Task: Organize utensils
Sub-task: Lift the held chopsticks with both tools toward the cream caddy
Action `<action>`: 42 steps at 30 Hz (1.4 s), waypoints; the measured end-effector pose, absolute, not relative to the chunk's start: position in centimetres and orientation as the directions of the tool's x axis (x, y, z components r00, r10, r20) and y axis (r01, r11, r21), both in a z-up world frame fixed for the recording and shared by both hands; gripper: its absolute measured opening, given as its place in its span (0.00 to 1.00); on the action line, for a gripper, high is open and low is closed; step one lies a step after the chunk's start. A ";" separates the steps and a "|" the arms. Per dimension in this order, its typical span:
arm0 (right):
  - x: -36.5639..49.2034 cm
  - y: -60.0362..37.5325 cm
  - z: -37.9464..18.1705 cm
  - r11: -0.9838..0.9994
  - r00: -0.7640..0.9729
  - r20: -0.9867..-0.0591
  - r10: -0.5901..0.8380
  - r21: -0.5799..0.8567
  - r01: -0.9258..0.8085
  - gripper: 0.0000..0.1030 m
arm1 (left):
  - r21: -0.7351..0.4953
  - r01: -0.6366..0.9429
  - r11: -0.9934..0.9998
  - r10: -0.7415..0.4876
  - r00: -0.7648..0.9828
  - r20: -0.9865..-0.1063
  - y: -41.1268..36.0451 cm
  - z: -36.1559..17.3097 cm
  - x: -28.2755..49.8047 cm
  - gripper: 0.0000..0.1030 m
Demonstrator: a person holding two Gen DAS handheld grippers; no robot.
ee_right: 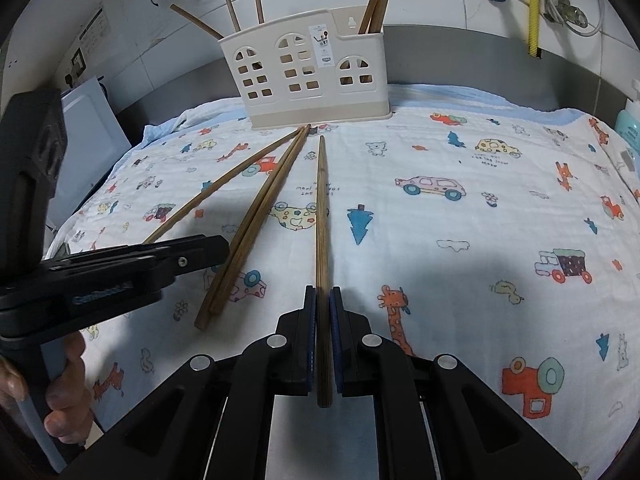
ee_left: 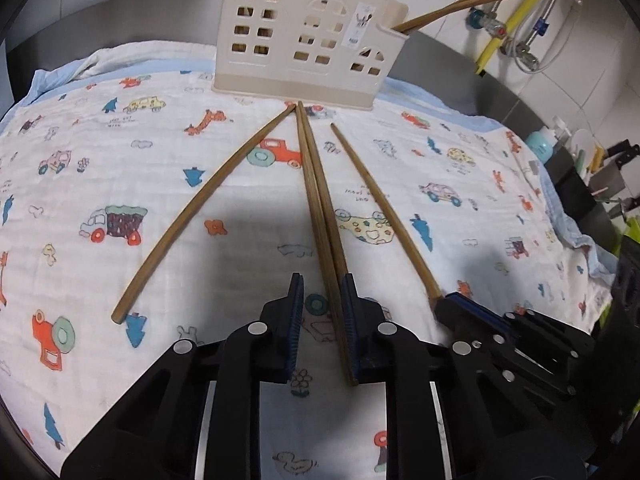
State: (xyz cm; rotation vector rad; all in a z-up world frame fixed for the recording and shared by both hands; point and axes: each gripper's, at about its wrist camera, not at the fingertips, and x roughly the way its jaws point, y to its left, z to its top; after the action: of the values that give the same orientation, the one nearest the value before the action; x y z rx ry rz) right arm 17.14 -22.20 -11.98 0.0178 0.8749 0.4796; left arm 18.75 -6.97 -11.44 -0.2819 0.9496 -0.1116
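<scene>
A cream house-shaped utensil holder (ee_left: 304, 40) (ee_right: 308, 76) stands at the back of a printed cloth, with several chopsticks in it. My left gripper (ee_left: 322, 304) is open around the thick ends of a pair of wooden chopsticks (ee_left: 320, 216) (ee_right: 256, 216) lying on the cloth. A single chopstick (ee_left: 208, 200) lies to their left. My right gripper (ee_right: 323, 320) is shut on another chopstick (ee_right: 322, 240), whose tip rests on the cloth near the holder; it also shows in the left wrist view (ee_left: 380, 208).
The cartoon-print cloth (ee_right: 460, 220) covers a steel counter. Gas pipes and valves (ee_left: 516, 20) run along the tiled wall at the right. A blue bottle (ee_left: 542, 144) and knives (ee_left: 616, 156) stand at the far right. A white board (ee_right: 88, 136) leans at the left.
</scene>
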 end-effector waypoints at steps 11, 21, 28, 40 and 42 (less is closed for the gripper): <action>17.2 -22.6 -12.2 0.889 0.537 -0.729 0.425 0.224 -0.399 0.07 | -0.228 -0.030 0.973 -0.167 0.591 -0.789 -7.5 -11.5 18.8 0.13; 17.2 -22.5 -12.3 0.889 0.537 -0.729 0.425 0.224 -0.400 0.07 | -0.248 -0.078 0.966 -0.162 0.568 -0.807 -7.6 -11.9 19.6 0.10; 17.3 -22.5 -12.3 0.888 0.535 -0.728 0.428 0.227 -0.400 0.07 | -0.216 -0.060 0.975 -0.146 0.563 -0.813 -7.7 -11.9 19.5 0.08; 17.1 -22.0 -12.3 0.896 0.551 -0.733 0.399 0.185 -0.404 0.07 | -0.192 0.001 0.981 -0.160 0.555 -0.816 -8.0 -11.8 19.8 0.07; 17.0 -21.8 -12.2 0.899 0.556 -0.735 0.387 0.167 -0.405 0.07 | -0.215 0.007 0.977 -0.184 0.546 -0.818 -7.6 -11.8 19.8 0.07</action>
State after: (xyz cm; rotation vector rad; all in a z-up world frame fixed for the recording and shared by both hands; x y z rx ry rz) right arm 17.03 -21.79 -12.23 -0.0220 0.8622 0.4677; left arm 19.84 -7.56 -11.76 -0.1948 0.9887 -0.1142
